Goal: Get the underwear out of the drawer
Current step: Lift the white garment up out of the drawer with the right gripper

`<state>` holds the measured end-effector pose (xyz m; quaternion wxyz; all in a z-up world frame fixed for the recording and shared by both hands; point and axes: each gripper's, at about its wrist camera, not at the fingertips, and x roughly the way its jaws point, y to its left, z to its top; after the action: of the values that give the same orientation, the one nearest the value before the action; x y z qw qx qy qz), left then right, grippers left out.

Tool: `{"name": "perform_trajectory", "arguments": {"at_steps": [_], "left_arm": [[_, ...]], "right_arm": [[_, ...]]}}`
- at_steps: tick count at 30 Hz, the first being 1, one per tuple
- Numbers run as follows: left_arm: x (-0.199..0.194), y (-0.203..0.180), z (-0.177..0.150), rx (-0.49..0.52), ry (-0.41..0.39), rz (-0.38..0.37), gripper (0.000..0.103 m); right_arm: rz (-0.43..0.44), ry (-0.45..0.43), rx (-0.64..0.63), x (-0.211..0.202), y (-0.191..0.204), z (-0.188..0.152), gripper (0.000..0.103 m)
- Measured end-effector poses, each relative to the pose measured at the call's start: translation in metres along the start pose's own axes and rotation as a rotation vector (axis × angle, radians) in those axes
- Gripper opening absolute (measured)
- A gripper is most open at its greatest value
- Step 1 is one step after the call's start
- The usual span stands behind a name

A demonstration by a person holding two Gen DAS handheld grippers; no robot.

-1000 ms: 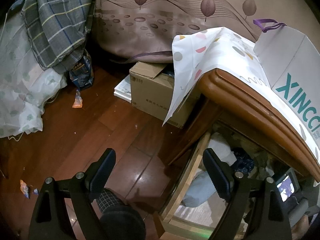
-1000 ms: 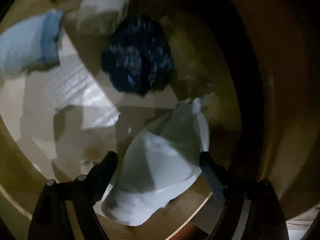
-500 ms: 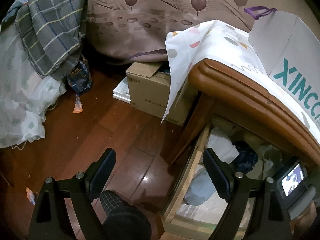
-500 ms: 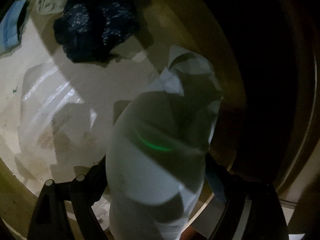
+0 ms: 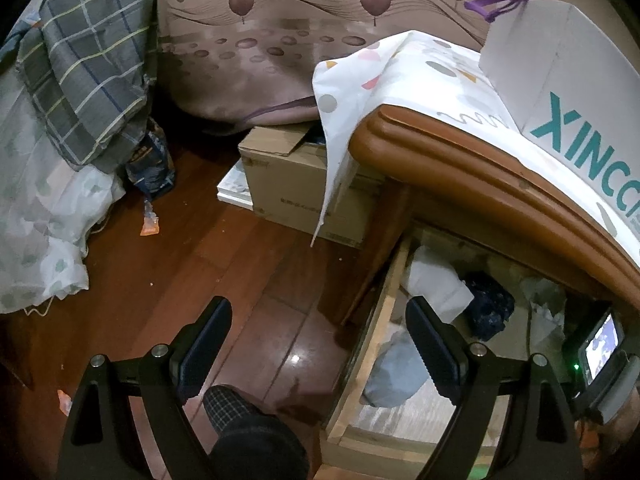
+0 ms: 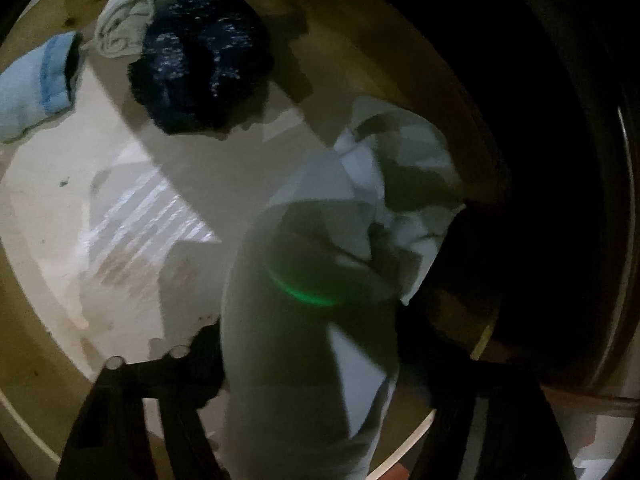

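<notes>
The wooden drawer (image 5: 384,312) stands open under the cabinet top, with rolled clothes inside. In the right wrist view a pale white underwear piece (image 6: 320,280) lies between the fingers of my right gripper (image 6: 320,364), which sits inside the drawer (image 6: 48,384); the fingers are dark and blurred and touch the cloth on both sides. A dark blue speckled bundle (image 6: 200,64), a white roll (image 6: 124,28) and a light blue roll (image 6: 36,80) lie further in. My left gripper (image 5: 320,344) is open and empty above the floor, beside the drawer's left side.
A cardboard box (image 5: 296,184) stands on the wooden floor (image 5: 168,264) by the cabinet. A spotted cloth (image 5: 400,80) and a white XINCC box (image 5: 568,88) lie on the cabinet top. Bedding (image 5: 52,160) hangs at the left. A dark-socked foot (image 5: 256,440) is below the left gripper.
My right gripper has moved in over the white underwear, which now fills the gap between the fingers. The left gripper has shifted only slightly.
</notes>
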<state>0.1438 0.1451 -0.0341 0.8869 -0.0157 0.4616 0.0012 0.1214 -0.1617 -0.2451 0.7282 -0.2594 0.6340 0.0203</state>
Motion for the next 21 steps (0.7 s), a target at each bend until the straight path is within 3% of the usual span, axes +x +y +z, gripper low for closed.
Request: {"name": "perform_trajectory", "arguments": {"at_steps": [1,3,4,6,13,21], "left_arm": [[0.000,0.000,0.000,0.003,0.001,-0.001,0.086],[0.002,0.000,0.000,0.006,0.005,-0.007,0.086],[0.002,-0.001,0.000,0.007,0.008,-0.005,0.086],[0.003,-0.001,-0.001,0.010,0.014,-0.011,0.086],[0.004,0.001,-0.002,0.011,0.024,-0.022,0.086],[0.006,-0.003,-0.004,0.031,0.033,-0.026,0.086]], "right_arm": [[0.013,0.004,-0.002,0.000,0.000,0.000,0.058],[0.025,0.012,-0.004,-0.003,0.007,-0.002,0.039],[0.014,0.020,-0.010,-0.003,0.009,-0.003,0.036],[0.017,0.010,-0.016,-0.008,0.013,-0.003,0.020],[0.125,-0.031,0.089,-0.034,0.003,-0.020,0.016],[0.274,-0.150,0.291,-0.075,-0.006,-0.039,0.015]]}}
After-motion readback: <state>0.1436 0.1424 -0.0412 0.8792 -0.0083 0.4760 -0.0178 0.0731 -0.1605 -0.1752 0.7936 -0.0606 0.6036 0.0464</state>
